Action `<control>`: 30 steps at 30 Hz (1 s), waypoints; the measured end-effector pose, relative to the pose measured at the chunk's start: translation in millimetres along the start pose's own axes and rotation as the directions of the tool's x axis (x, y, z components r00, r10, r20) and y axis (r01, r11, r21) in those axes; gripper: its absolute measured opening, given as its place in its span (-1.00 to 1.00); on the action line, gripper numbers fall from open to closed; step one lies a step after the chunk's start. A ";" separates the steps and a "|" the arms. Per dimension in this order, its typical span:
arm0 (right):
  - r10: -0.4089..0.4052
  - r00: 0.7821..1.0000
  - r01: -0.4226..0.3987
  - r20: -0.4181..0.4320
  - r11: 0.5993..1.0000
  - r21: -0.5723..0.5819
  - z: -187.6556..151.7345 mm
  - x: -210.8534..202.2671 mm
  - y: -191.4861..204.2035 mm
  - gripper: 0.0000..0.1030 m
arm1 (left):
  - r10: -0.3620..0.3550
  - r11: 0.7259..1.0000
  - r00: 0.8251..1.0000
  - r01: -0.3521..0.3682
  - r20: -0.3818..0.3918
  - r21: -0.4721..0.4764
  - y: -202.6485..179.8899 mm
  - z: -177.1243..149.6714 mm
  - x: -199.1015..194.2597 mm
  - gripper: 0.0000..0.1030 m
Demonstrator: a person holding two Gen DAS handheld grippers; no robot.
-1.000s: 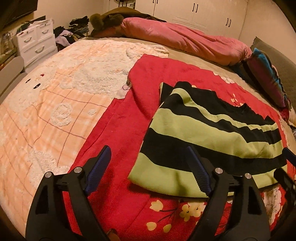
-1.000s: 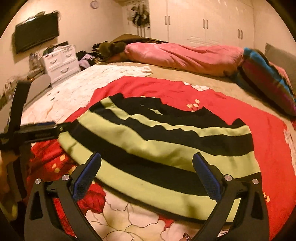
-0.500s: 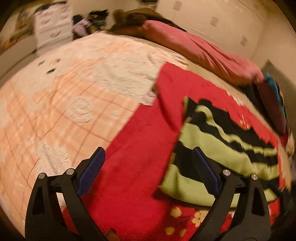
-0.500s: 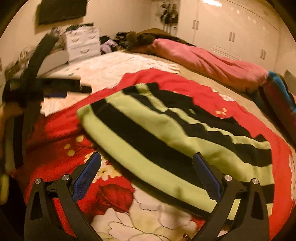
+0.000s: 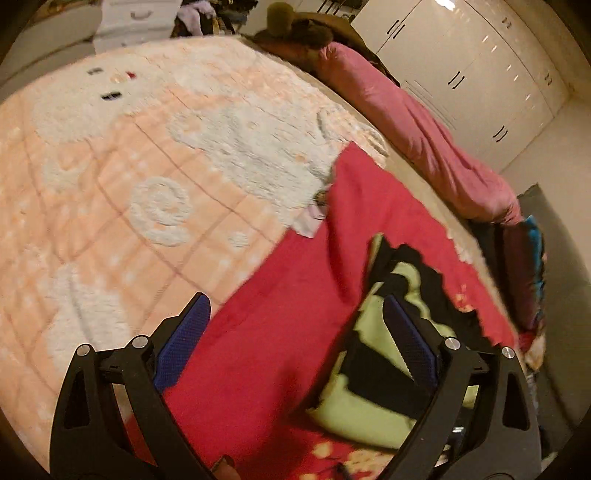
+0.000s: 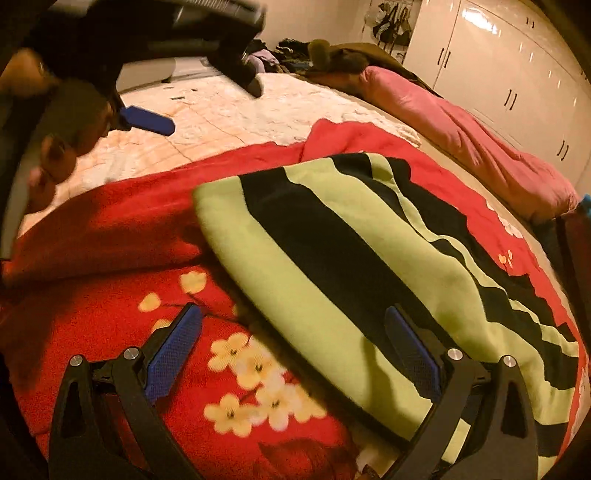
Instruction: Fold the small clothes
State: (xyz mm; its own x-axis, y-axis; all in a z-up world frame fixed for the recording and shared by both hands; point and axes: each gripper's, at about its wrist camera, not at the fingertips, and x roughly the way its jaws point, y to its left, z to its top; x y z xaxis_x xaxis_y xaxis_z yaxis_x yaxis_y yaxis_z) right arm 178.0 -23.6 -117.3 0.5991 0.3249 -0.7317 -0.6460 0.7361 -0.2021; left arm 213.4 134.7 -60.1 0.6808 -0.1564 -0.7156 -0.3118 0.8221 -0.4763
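Observation:
A folded green-and-black striped garment (image 6: 354, 258) lies flat on a red flowered blanket (image 6: 122, 221). It also shows in the left wrist view (image 5: 384, 354), at the lower right. My right gripper (image 6: 293, 354) is open and empty, low over the garment's near edge. My left gripper (image 5: 295, 332) is open and empty, raised over the red blanket (image 5: 280, 302) to the left of the garment. The left gripper also shows in the right wrist view (image 6: 147, 118), held high at the upper left.
A peach and white quilt (image 5: 129, 177) covers the bed's left side. A pink duvet roll (image 5: 413, 125) and dark pillows (image 5: 528, 266) lie along the far edge. White wardrobes (image 6: 517, 81) stand behind. A white drawer unit (image 5: 129, 18) is at the far left.
My left gripper has lifted and swung left, away from the garment. My right gripper has moved left along the garment's near edge. The garment lies as before.

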 end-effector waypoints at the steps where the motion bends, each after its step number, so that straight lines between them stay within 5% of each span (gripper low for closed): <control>1: 0.003 1.000 -0.003 -0.007 1.000 0.015 1.9 4.6 -2.0 0.90 | -0.007 1.000 1.000 0.007 -0.018 0.000 -3.6 1.6 3.8 0.70; 3: -0.015 0.999 0.016 -0.032 0.999 0.040 3.8 14.6 -8.7 0.86 | -0.029 0.999 0.998 0.031 -0.055 0.022 -14.7 4.8 13.3 0.70; 6: -0.022 0.999 0.025 -0.031 0.995 0.097 5.8 20.9 -25.1 0.32 | -0.071 0.996 0.989 0.078 -0.127 0.046 -31.5 10.2 31.8 0.69; 8: 0.023 1.000 -0.025 0.012 0.990 0.142 5.3 13.3 -36.4 -0.57 | -0.083 0.993 0.982 0.096 -0.172 0.071 -42.7 13.3 43.3 0.65; 10: 0.049 0.998 -0.056 0.047 0.988 0.143 6.3 4.7 -39.6 -0.81 | -0.113 0.988 0.968 0.134 -0.223 0.080 -52.9 16.6 55.0 0.52; 23: 0.080 0.988 -0.102 0.131 0.979 0.175 -0.6 -18.5 -48.0 -0.87 | -0.179 0.978 0.885 0.209 -0.430 0.024 -79.2 2.4 112.4 -0.07; 27: 0.087 0.987 -0.113 0.133 0.972 0.203 -0.9 -17.7 -50.7 -0.86 | -0.169 0.979 0.885 0.203 -0.434 0.034 -85.7 -2.0 114.1 -0.51; 30: 0.085 0.989 -0.110 0.122 0.970 0.219 -0.4 -14.0 -51.8 -0.86 | -0.164 0.979 0.892 0.200 -0.421 0.042 -88.3 -2.4 109.2 -0.65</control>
State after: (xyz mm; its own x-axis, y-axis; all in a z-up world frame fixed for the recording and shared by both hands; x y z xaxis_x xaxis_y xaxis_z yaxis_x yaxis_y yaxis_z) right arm 202.8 -66.6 -96.8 0.5953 0.4560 -0.6616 -0.5888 0.8078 0.0270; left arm 313.7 43.7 -97.3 0.3798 -0.5045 -0.7754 -0.1416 0.7966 -0.5877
